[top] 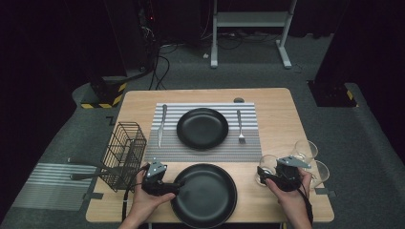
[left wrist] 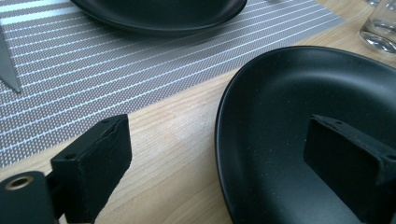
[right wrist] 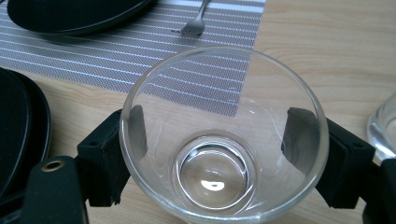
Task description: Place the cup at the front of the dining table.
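While the high view shows one place already laid on the striped mat toward the far edge of the desk, the work in hand looks like setting a second place along the near edge. The left gripper sits at the left rim of the near black plate, and the right gripper is at the nearest glass of a cluster near the right edge. A wire basket stands at the left edge, close to the left hand, so there is little room that way; the middle strip between mat and near edge is taken by the plate.

In the left gripper view, the jaws stand wide apart, straddling the plate's rim, one jaw outside over bare wood and one over the bowl, neither pressing. I judge the next move is to close on that rim.

In the right gripper view, the jaws flank the glass on both sides; whether the pads already press on its wall I cannot tell. A second glass stands just beside it, so lifting calls for a straight rise first.
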Available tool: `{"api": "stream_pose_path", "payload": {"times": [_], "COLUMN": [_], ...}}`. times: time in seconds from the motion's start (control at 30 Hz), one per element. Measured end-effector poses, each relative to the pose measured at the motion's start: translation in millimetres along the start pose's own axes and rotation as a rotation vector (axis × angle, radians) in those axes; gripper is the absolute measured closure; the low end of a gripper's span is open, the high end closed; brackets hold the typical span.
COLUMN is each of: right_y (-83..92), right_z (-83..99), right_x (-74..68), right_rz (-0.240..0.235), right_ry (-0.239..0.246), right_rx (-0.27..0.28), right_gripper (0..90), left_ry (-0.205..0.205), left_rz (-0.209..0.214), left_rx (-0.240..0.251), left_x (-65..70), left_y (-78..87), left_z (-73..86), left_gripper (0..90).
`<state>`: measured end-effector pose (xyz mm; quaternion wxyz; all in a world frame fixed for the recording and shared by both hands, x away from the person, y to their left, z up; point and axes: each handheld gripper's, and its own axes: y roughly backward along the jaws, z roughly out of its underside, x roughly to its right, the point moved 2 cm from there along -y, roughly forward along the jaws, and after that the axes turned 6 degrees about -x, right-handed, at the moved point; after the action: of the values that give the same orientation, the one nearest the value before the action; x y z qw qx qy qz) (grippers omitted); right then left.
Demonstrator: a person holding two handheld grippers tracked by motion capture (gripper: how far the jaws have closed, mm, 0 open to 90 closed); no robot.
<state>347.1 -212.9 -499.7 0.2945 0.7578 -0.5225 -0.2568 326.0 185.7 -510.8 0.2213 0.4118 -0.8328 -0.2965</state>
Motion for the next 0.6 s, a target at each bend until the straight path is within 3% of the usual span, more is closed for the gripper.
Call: {"api": "stream_pose_path", "payload": {"times": [0.17, 0.27, 0.6], "right_y": [9.3, 16.3, 33.4], "right_z": [-5.7, -9.3, -33.1], "right_x": [-1.3, -3.1, -16.1], "right_rz": [-0.014, -0.035, -0.080], "right_ry": [0.005, -0.001, 0.047], "right_rx": [0.014, 0.023, 0.043], "right_gripper": [19.3, 19.3, 19.4], "left_ry": [0.008, 0.002, -0.031], "left_rz": [0.042, 0.046, 0.110], "left_rx": [0.004, 0.006, 0.000], "left_x": [2.1, 3.2, 14.1], "left_y": [0.8, 1.2, -1.9], "left_z": [-2.1, -3.6, -13.4], "left_gripper": [6.6, 5.9, 4.0]}}
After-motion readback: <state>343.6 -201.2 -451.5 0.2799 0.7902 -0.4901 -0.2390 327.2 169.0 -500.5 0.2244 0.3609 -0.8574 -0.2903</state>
